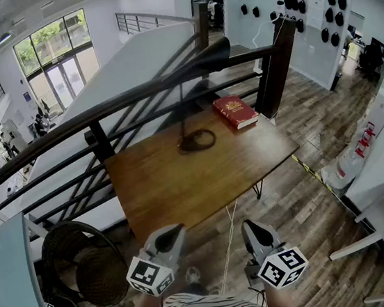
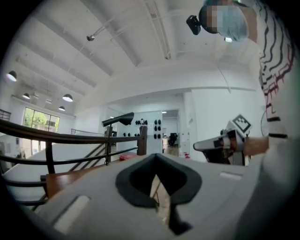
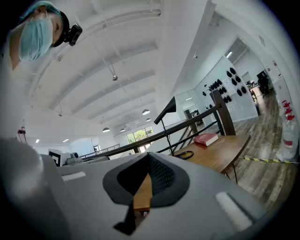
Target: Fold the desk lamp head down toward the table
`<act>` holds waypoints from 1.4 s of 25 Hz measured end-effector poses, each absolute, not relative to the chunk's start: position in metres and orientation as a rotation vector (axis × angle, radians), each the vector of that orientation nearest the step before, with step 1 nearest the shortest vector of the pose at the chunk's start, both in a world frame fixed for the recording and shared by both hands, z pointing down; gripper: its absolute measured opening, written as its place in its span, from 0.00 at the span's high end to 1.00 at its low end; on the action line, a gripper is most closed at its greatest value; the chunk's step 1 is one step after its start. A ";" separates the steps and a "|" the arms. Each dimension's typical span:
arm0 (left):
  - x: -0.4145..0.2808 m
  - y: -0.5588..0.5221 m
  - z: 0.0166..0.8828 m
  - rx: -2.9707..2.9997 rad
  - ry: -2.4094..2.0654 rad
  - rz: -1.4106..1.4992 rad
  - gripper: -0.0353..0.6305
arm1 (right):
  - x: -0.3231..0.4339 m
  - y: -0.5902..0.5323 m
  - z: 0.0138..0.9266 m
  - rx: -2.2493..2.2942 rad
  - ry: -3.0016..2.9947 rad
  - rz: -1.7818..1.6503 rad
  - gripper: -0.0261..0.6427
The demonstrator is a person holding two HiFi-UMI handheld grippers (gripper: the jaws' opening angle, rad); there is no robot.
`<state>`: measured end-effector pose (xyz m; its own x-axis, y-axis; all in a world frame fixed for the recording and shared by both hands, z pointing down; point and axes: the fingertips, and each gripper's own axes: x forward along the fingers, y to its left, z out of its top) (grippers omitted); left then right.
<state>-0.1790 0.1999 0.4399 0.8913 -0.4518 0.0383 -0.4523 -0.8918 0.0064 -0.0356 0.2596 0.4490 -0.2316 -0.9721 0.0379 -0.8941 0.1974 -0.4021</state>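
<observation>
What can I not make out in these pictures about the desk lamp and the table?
- Head view: the desk lamp head blends into the dark railing behind it; its hinge cannot be told.
- Left gripper view: the lamp's base is hidden behind the left gripper body.
- Head view: the red book title is too small to read.

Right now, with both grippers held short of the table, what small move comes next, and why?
Probably reach the right gripper forward toward the lamp head, opening its jaws: it and the left gripper are shut, empty and short of the table, and the head stands raised.
</observation>
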 end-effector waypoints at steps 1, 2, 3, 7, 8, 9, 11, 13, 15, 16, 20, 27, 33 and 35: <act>-0.180 0.201 0.441 3.037 -0.735 0.050 0.94 | -0.034 0.261 0.448 -1.781 2.228 -0.490 0.96; -0.181 0.202 0.441 3.033 -0.742 0.042 0.94 | -0.033 0.262 0.447 -1.775 2.211 -0.474 0.96; -0.182 0.204 0.442 3.028 -0.748 0.032 0.94 | -0.032 0.263 0.446 -1.774 2.198 -0.461 0.96; -0.183 0.202 0.438 3.008 -0.756 -0.022 0.94 | -0.026 0.261 0.441 -1.789 2.181 -0.438 0.81; -0.181 0.199 0.439 3.007 -0.750 -0.026 0.94 | -0.024 0.258 0.440 -1.791 2.177 -0.435 0.77; -0.180 0.195 0.441 3.005 -0.743 -0.027 0.82 | -0.023 0.255 0.440 -1.793 2.173 -0.432 0.73; -0.176 0.182 0.446 2.998 -0.727 -0.024 0.65 | -0.021 0.245 0.441 -1.798 2.168 -0.428 0.68; -0.170 0.165 0.448 2.999 -0.708 -0.032 0.65 | -0.017 0.231 0.442 -1.814 2.167 -0.428 0.65; -0.163 0.144 0.447 2.994 -0.694 -0.042 0.64 | -0.012 0.214 0.441 -1.837 2.160 -0.429 0.62; -0.160 0.133 0.447 2.991 -0.687 -0.043 0.62 | -0.009 0.206 0.441 -1.849 2.152 -0.431 0.62; -0.152 0.087 0.441 2.999 -0.665 -0.054 0.56 | 0.002 0.166 0.438 -1.883 2.119 -0.437 0.58; -0.150 -0.007 0.438 2.980 -0.693 -0.080 0.55 | 0.014 0.081 0.428 -1.904 2.100 -0.418 0.56; -0.155 -0.061 0.437 2.978 -0.683 -0.067 0.54 | 0.009 0.026 0.422 -1.902 2.097 -0.396 0.56; -0.154 -0.074 0.438 2.977 -0.670 -0.065 0.54 | 0.009 0.014 0.423 -1.908 2.087 -0.396 0.56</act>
<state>-0.1542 -0.0741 0.4380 0.9030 -0.4292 -0.0218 -0.4254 -0.8998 0.0967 0.0095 0.0139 0.4228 -0.0846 -0.9961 -0.0247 -0.9179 0.0875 -0.3870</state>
